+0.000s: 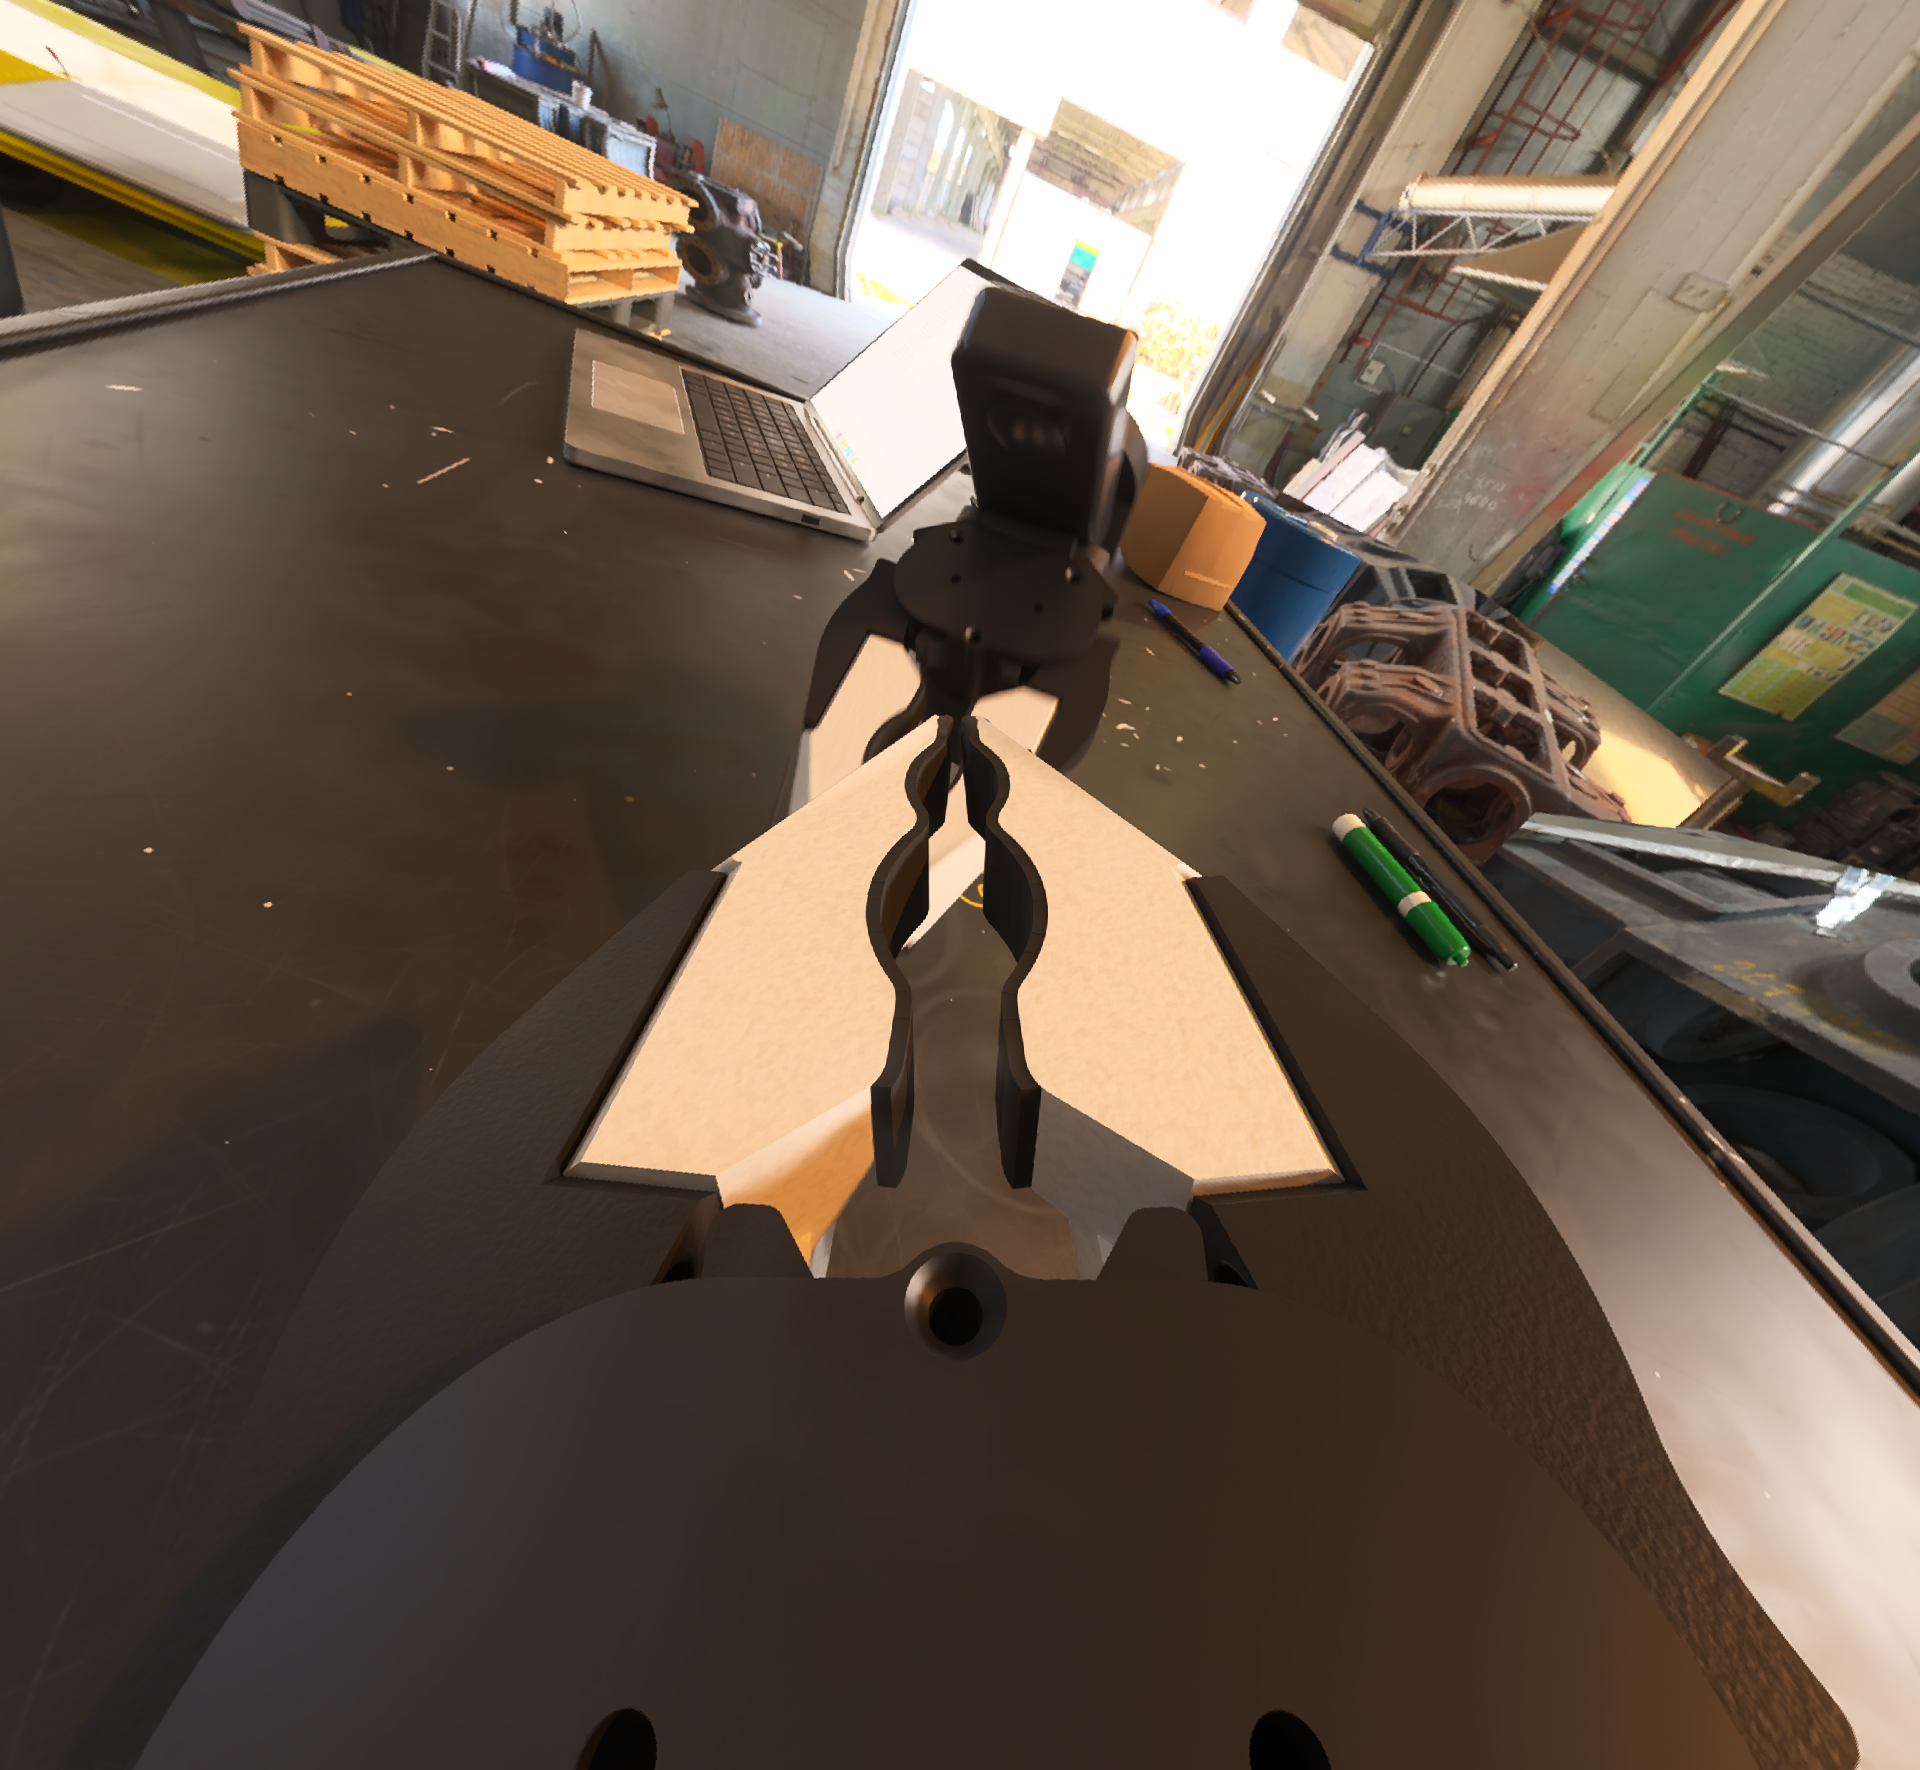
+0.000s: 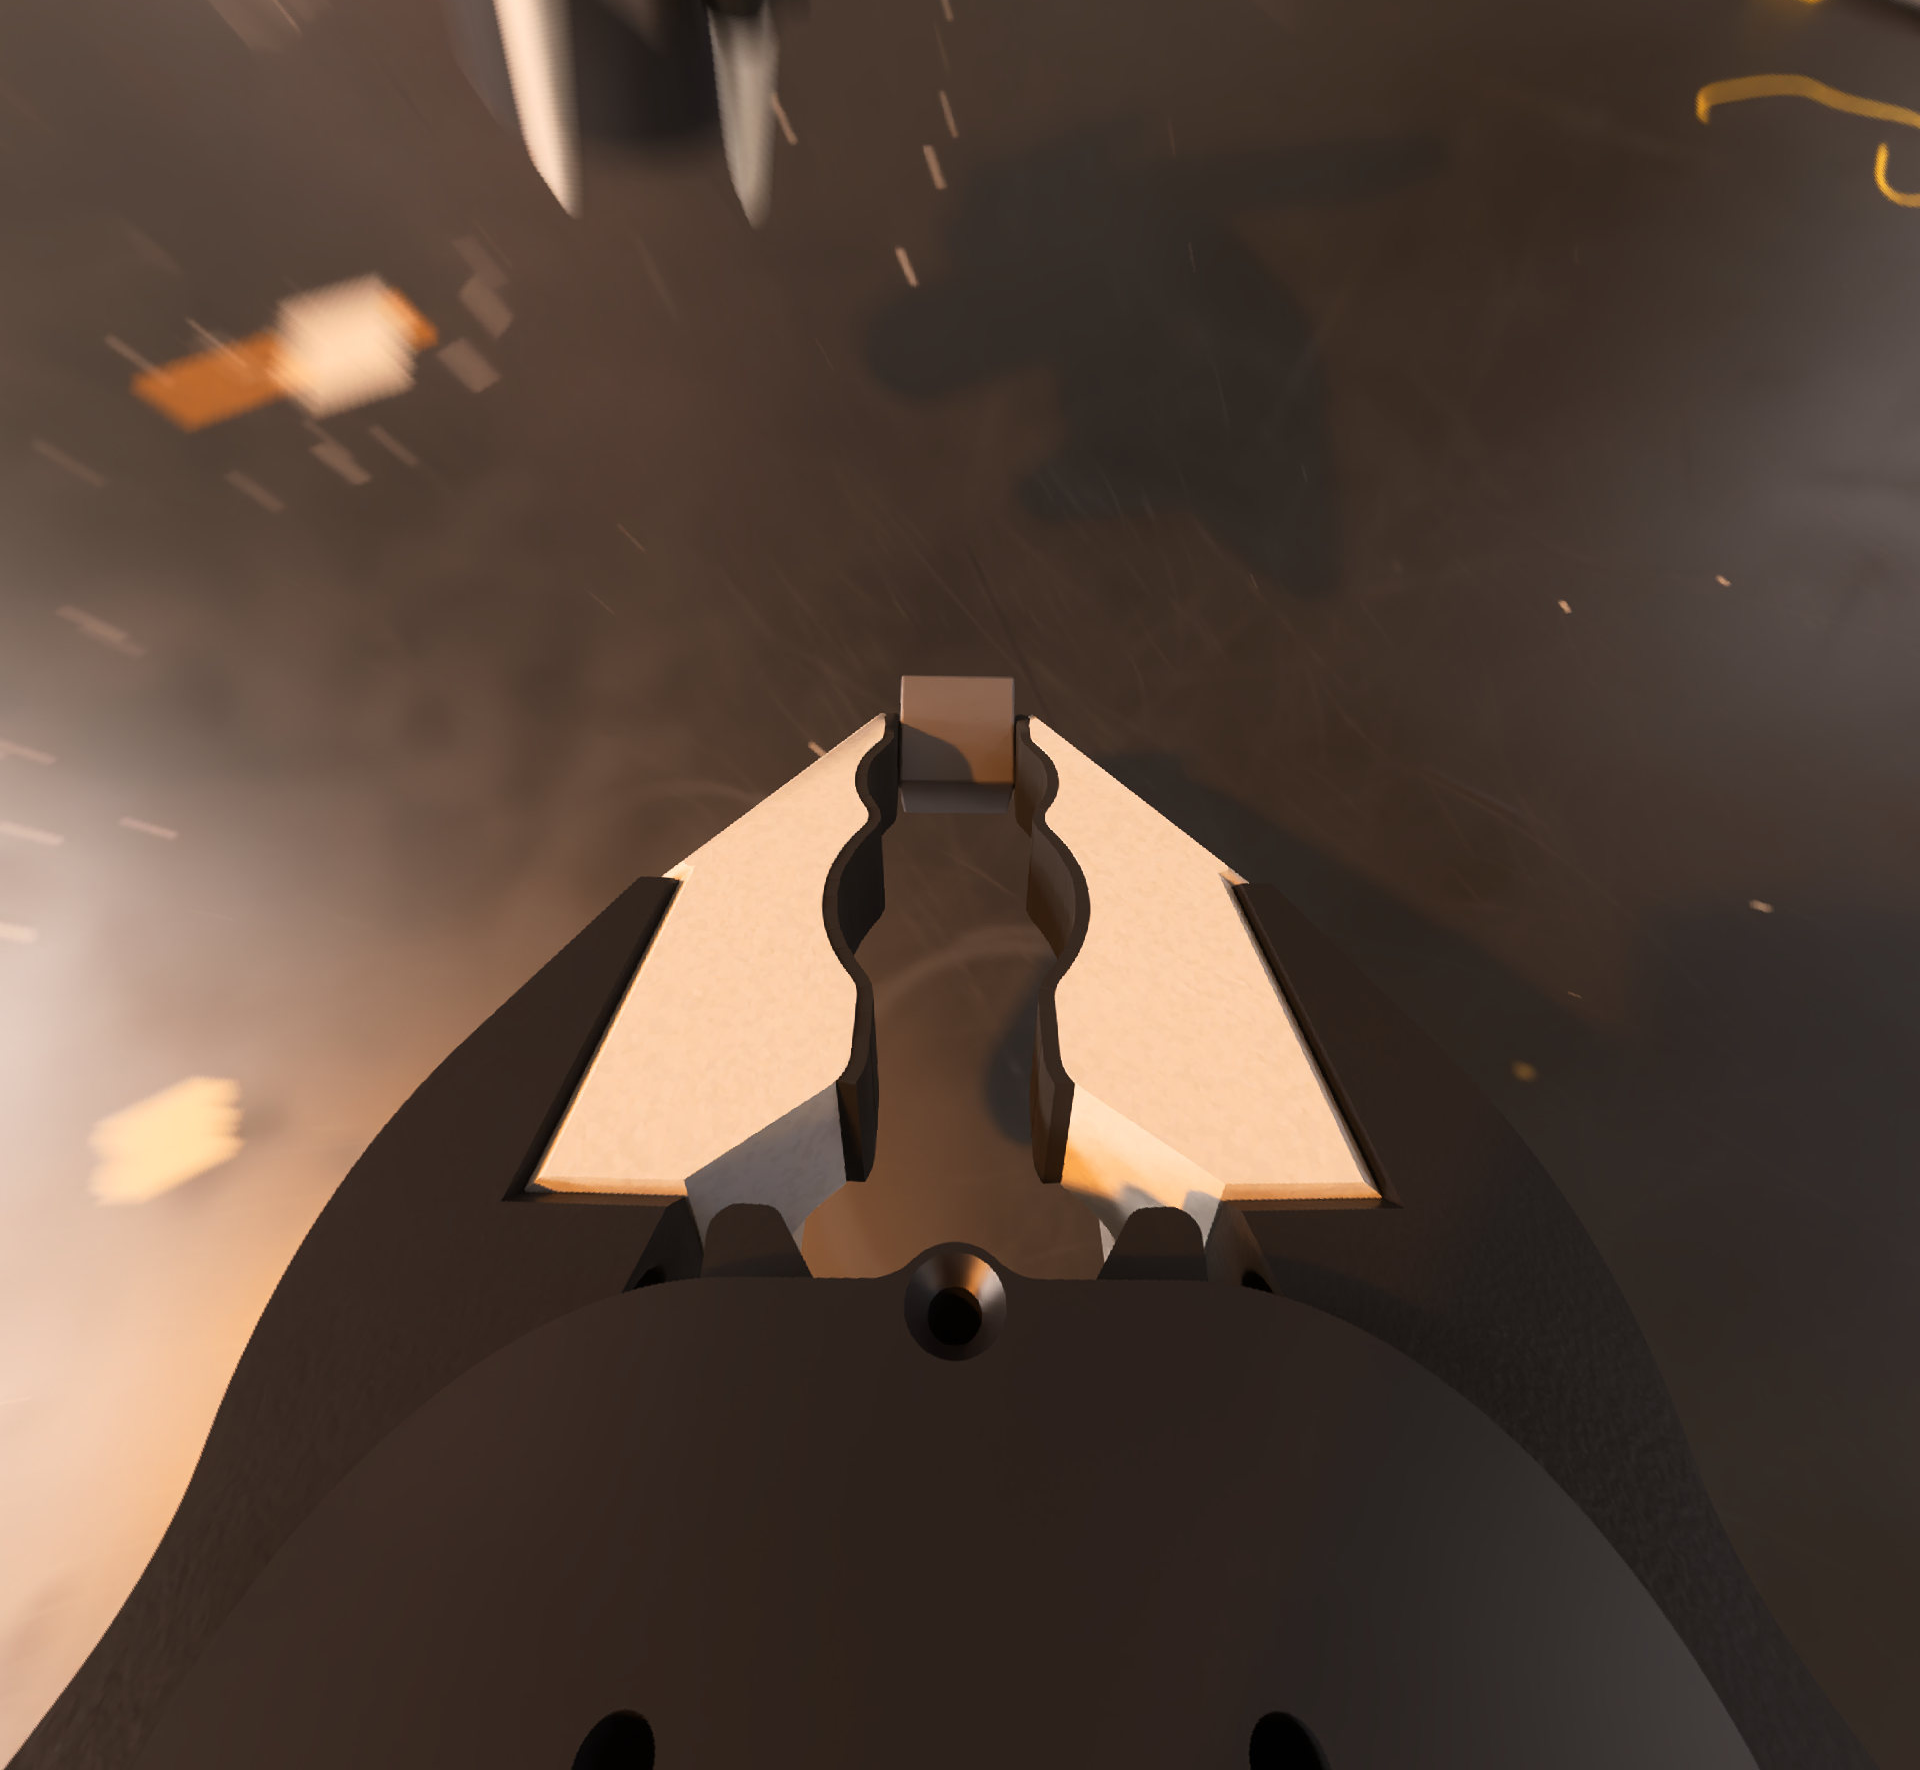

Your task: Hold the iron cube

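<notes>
Claw grip first: we are judging that our right claw (image 2: 956, 754) should be squeezing evenly and staying level, so the iron cube (image 2: 956, 741) is not slipping out at the fingertips. It is standing narrowly parted, pinching the small cube between its tips above the table (image 2: 1455, 681). Our left claw (image 1: 956, 733) is sitting nearly closed, holding nothing, near the laptop (image 1: 727, 432).

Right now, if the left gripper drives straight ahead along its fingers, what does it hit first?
Probably the right gripper: it sits directly past the left gripper fingertips, almost touching. The laptop lies farther back, left of that line. Depth is uncertain.
</notes>
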`<control>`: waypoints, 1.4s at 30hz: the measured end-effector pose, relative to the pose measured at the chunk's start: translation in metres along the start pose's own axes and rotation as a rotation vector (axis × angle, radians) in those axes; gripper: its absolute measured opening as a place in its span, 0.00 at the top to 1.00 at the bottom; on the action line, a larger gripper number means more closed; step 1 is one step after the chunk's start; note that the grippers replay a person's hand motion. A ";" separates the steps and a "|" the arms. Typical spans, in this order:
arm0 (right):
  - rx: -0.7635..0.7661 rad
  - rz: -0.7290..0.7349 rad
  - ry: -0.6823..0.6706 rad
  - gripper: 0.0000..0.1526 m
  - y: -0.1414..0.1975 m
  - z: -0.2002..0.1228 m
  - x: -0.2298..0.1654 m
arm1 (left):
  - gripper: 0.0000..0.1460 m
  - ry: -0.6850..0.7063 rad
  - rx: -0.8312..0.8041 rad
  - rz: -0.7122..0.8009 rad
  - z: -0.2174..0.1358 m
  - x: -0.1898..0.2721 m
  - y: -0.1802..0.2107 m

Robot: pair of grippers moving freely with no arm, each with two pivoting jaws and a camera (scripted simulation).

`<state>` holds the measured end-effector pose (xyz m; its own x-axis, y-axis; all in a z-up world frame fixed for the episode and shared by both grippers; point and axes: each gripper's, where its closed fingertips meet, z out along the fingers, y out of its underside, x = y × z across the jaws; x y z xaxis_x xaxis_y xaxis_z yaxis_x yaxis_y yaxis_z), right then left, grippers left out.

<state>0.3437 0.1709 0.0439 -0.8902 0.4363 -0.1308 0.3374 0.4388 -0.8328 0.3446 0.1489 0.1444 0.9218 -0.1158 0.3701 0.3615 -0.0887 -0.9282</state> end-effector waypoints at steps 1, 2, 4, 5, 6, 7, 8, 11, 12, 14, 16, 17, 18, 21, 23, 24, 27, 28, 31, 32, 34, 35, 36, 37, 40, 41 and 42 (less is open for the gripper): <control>0.109 0.074 -0.080 0.86 -0.015 -0.013 -0.006 | 0.99 0.000 0.009 -0.002 -0.001 0.000 -0.002; 0.243 0.159 -0.179 0.86 -0.032 -0.031 -0.011 | 0.99 0.000 0.021 -0.005 -0.003 0.000 -0.004; 0.549 0.345 -0.440 0.86 -0.069 -0.078 -0.018 | 0.99 0.005 0.047 -0.013 -0.006 0.000 -0.008; 0.692 0.420 -0.571 0.86 -0.082 -0.103 -0.017 | 0.99 0.005 0.054 -0.017 -0.007 -0.001 -0.010; 0.815 0.476 -0.685 0.86 -0.090 -0.126 -0.015 | 0.99 0.002 0.057 -0.018 -0.008 -0.002 -0.010; 0.918 0.513 -0.788 0.86 -0.095 -0.146 -0.013 | 0.99 0.000 0.057 -0.017 -0.009 -0.002 -0.011; 0.998 0.540 -0.882 0.86 -0.098 -0.161 -0.012 | 0.99 -0.001 0.056 -0.017 -0.009 -0.002 -0.011; 1.175 0.585 -1.105 0.86 -0.103 -0.194 -0.011 | 0.99 0.006 0.049 -0.019 -0.008 -0.001 -0.009; 1.223 0.600 -1.160 0.86 -0.104 -0.201 -0.011 | 0.99 0.007 0.042 -0.018 -0.007 -0.001 -0.008; 1.291 0.633 -1.218 0.86 -0.106 -0.207 -0.009 | 0.99 0.006 0.026 -0.013 -0.004 0.000 -0.005; 1.327 0.667 -1.233 0.86 -0.107 -0.207 -0.007 | 0.99 0.005 0.015 -0.007 -0.003 0.000 -0.003; 1.339 0.679 -1.244 0.86 -0.107 -0.207 -0.006 | 0.99 0.005 0.011 -0.006 -0.003 0.000 -0.002; 1.347 0.691 -1.253 0.86 -0.106 -0.207 -0.004 | 0.99 0.005 0.010 -0.006 -0.002 0.000 -0.002; 1.402 0.733 -1.250 0.86 -0.105 -0.210 0.004 | 0.99 0.005 0.014 -0.011 -0.003 -0.001 -0.002; 1.473 0.774 -1.232 0.86 -0.102 -0.213 0.013 | 0.99 0.003 0.016 -0.014 -0.003 -0.002 -0.002; 1.501 0.795 -1.222 0.86 -0.100 -0.214 0.017 | 0.99 0.003 0.017 -0.015 -0.003 -0.002 -0.002; 1.540 0.844 -1.195 0.86 -0.096 -0.213 0.026 | 0.99 0.002 0.015 -0.014 -0.003 -0.002 -0.002; 1.537 0.851 -1.189 0.86 -0.095 -0.212 0.028 | 0.99 0.003 0.015 -0.014 -0.003 -0.002 -0.002; 1.514 0.858 -1.148 0.86 -0.096 -0.206 0.028 | 0.99 0.002 0.014 -0.014 -0.003 -0.002 -0.002; 1.477 0.856 -1.104 0.86 -0.098 -0.199 0.027 | 0.99 0.002 0.014 -0.015 -0.003 -0.002 -0.002; 1.328 0.831 -0.865 0.86 -0.100 -0.173 0.027 | 0.99 0.000 0.017 -0.016 -0.004 -0.003 -0.002; 1.212 0.805 -0.675 0.86 -0.097 -0.155 0.031 | 0.99 -0.002 0.020 -0.016 -0.004 -0.003 -0.003; 1.087 0.757 -0.456 0.86 -0.090 -0.139 0.037 | 0.99 -0.004 0.023 -0.016 -0.005 -0.003 -0.004; 0.967 0.682 -0.210 0.86 -0.081 -0.128 0.046 | 0.99 -0.006 0.025 -0.016 -0.006 -0.004 -0.004; 0.689 0.384 0.337 0.86 -0.063 -0.122 0.065 | 0.99 -0.010 0.030 -0.016 -0.007 -0.004 -0.006; 0.605 0.290 0.454 0.86 -0.059 -0.123 0.068 | 0.99 -0.010 0.032 -0.017 -0.008 -0.005 -0.006; 0.523 0.204 0.551 0.86 -0.056 -0.123 0.070 | 0.99 -0.010 0.032 -0.020 -0.008 -0.005 -0.006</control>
<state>0.2994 0.2732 0.1477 -0.4999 0.8552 -0.1372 0.1683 -0.0594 -0.9839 0.3368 0.1423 0.1484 0.9157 -0.1044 0.3881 0.3839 -0.0587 -0.9215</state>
